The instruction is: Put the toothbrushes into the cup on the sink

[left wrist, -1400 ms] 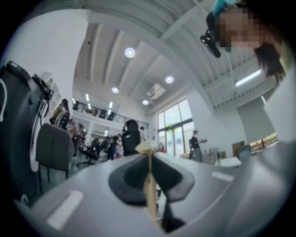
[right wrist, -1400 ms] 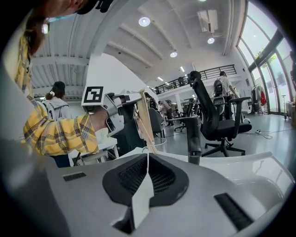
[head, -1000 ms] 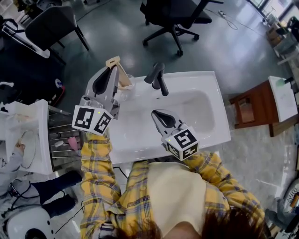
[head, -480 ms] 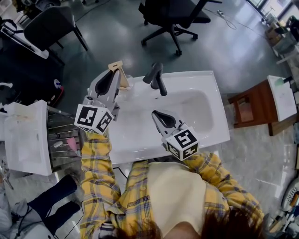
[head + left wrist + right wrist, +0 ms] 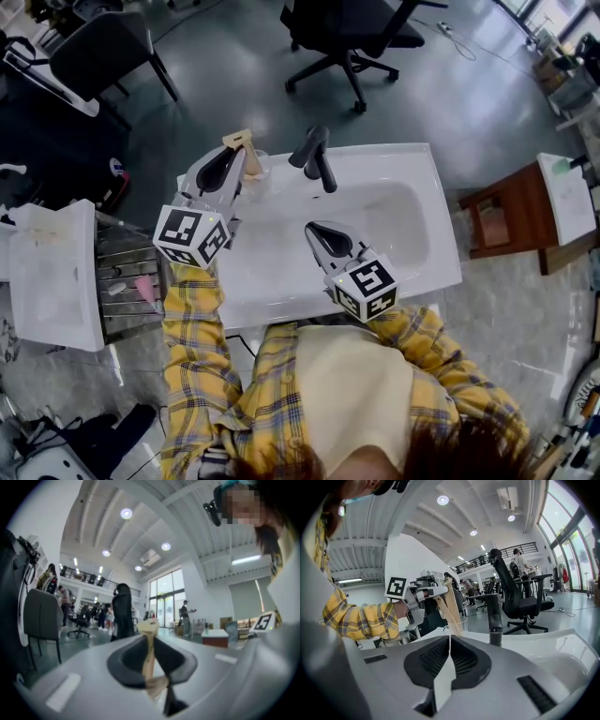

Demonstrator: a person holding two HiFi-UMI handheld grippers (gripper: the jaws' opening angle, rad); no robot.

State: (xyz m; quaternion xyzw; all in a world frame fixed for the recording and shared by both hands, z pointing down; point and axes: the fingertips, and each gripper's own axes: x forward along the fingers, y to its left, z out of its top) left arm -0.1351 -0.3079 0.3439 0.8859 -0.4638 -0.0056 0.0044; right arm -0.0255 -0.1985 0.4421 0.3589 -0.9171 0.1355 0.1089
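At the far left corner of the white sink (image 5: 394,153), just left of the black faucet (image 5: 317,155), the left gripper (image 5: 239,161) clasps a wooden toothbrush (image 5: 149,656) over the clear cup (image 5: 460,620), its jaws having just eased slightly apart. Only the right gripper view shows two wooden handles (image 5: 452,602) slanting into that cup. Black-and-white square markers cover each gripper's cube (image 5: 190,236); the right gripper (image 5: 317,230), jaws clenched and empty, hangs over the basin, apart from the faucet.

The toothbrush (image 5: 246,155), up and left of my right tongs (image 5: 315,228), looked like pale matt wood. The cup (image 5: 460,623) by it was clear and smooth. The sink (image 5: 394,211) beneath was glossy white, and the tap (image 5: 317,155) ahead dark matt metal.
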